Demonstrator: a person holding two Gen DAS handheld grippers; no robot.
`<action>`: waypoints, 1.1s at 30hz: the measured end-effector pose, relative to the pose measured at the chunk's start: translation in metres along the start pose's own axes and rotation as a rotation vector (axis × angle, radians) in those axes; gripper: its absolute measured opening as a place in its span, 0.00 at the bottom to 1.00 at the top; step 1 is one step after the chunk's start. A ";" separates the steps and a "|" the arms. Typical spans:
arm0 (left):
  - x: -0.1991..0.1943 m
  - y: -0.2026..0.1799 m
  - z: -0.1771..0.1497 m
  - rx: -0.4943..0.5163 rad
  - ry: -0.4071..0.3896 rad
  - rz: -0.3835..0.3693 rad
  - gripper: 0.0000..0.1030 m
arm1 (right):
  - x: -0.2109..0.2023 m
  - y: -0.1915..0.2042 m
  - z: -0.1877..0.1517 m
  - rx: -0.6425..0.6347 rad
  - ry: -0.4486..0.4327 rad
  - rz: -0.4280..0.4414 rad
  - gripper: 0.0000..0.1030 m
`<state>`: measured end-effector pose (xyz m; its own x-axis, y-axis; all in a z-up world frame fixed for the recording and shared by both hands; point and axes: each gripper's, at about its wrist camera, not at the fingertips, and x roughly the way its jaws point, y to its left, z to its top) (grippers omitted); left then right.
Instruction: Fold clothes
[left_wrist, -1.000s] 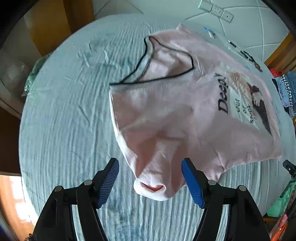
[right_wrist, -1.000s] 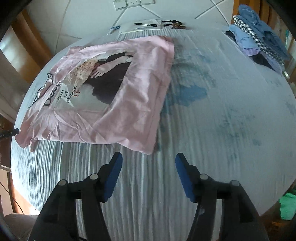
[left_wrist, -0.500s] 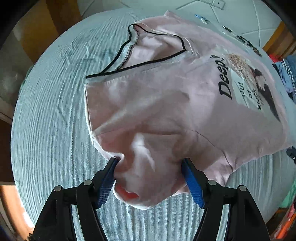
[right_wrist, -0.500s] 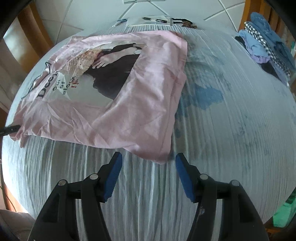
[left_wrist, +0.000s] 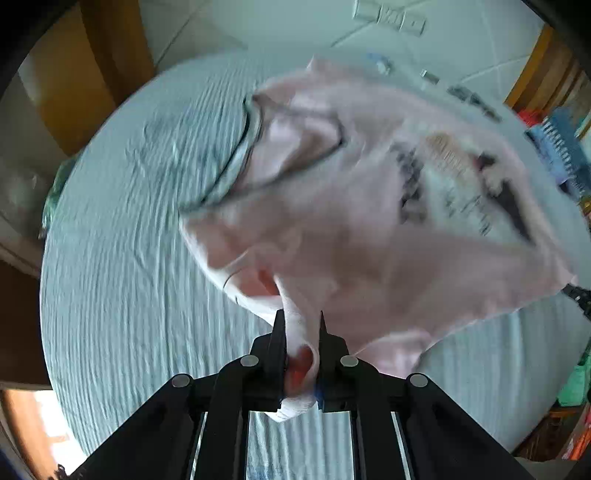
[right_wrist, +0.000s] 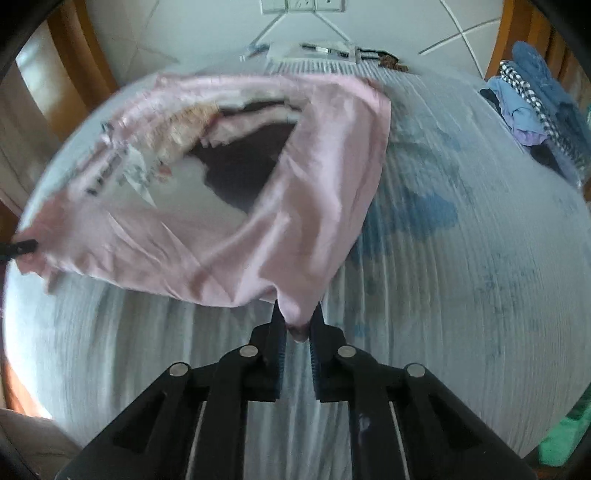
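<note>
**Both near corners pinched for the fold**

While the pink T-shirt (left_wrist: 369, 229) lies spread on the pale ribbed bed (left_wrist: 122, 266), its near edge is raised off the cover at two places. On the left, the left tongs (left_wrist: 301, 321) are clenched on a bunched sleeve end (left_wrist: 299, 354), the cloth pulled up into a ridge toward the black-trimmed neckline (left_wrist: 251, 162). To the right, the right tongs (right_wrist: 297, 314) are clamped on the shirt's near hem corner (right_wrist: 297, 310), which hangs as a small pink point between the jaws — the printed front bellies upward behind it. Both tools point forward and slightly down over the bed. Blur suggests motion.

By my reading, this is a lengthwise fold being lifted: the near side is gripped, the far side rests flat. Next, both corners need carrying across together, level and taut, then laying down so the edges line up. A pile of blue clothes (right_wrist: 535, 110) sits at the far right.
</note>
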<state>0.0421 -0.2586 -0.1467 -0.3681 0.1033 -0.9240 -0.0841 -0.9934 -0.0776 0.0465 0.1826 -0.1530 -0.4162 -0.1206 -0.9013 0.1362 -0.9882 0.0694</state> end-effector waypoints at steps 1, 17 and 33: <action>-0.006 0.000 0.009 -0.006 -0.013 -0.020 0.11 | -0.005 -0.002 0.005 0.011 -0.007 0.016 0.11; 0.062 0.026 0.174 -0.195 0.108 -0.157 0.24 | -0.004 -0.055 0.073 0.180 0.018 0.057 0.10; 0.066 0.044 0.138 0.029 0.058 0.141 0.79 | 0.007 -0.045 0.045 0.240 0.094 0.083 0.37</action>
<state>-0.1137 -0.2884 -0.1598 -0.3237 -0.0406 -0.9453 -0.0624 -0.9960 0.0641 -0.0027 0.2220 -0.1438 -0.3254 -0.2044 -0.9232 -0.0550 -0.9706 0.2343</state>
